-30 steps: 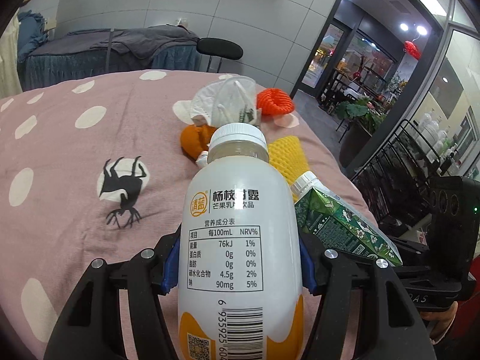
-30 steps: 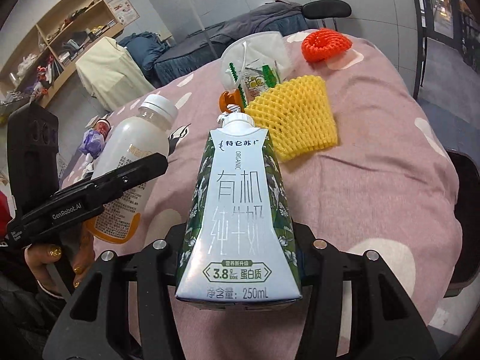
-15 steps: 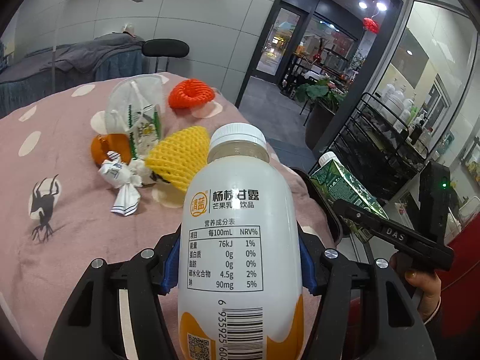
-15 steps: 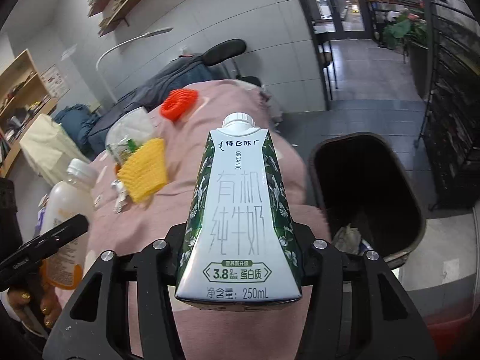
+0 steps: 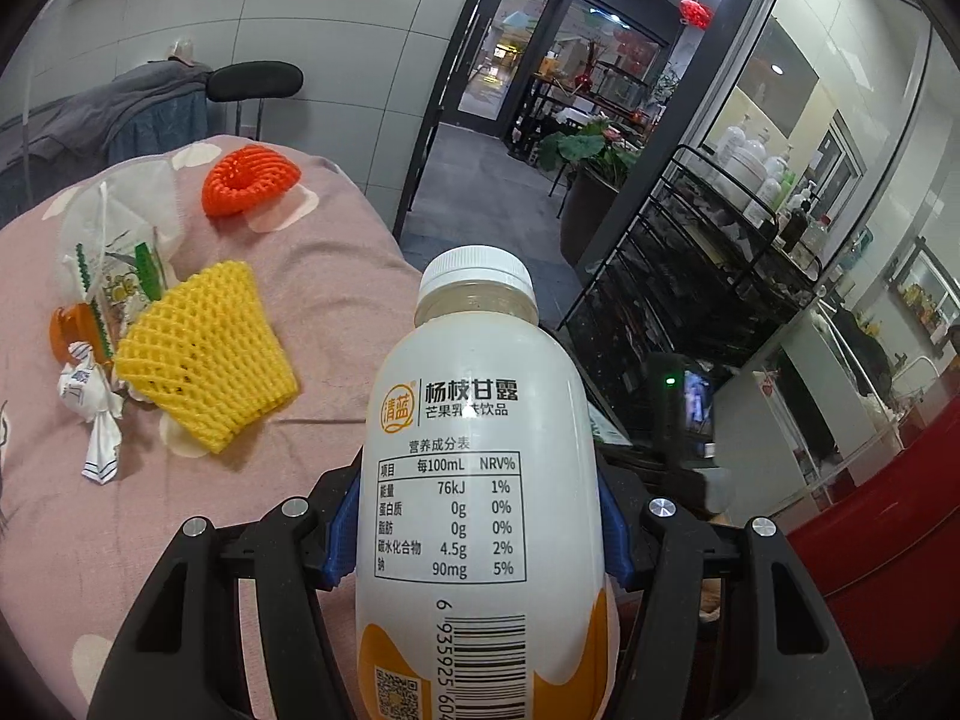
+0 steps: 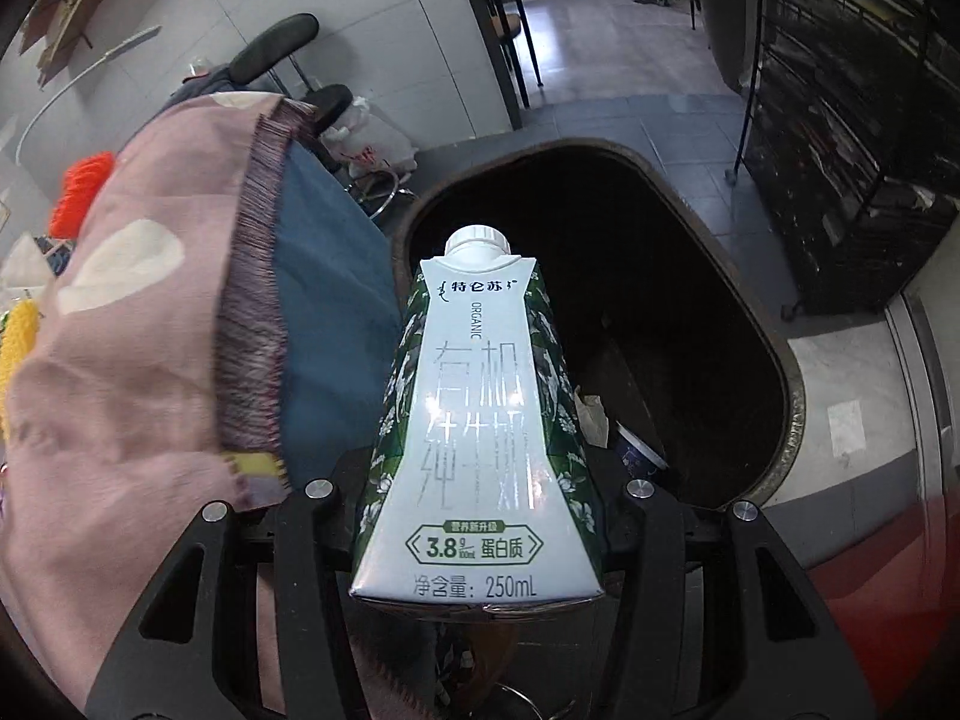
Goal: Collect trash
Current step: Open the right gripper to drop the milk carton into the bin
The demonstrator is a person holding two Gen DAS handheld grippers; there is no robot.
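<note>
The right gripper clamps a milk carton above the open trash bin, while the left gripper clamps a drink bottle.

White drink bottle capped, clamped upright; green-white milk carton over dark bin.

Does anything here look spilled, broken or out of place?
Nothing looks spilled or broken. The white plastic drink bottle and the green-and-white milk carton are both capped. Loose litter clutters the pink spotted bedspread: a yellow foam fruit net and an orange one.
</note>
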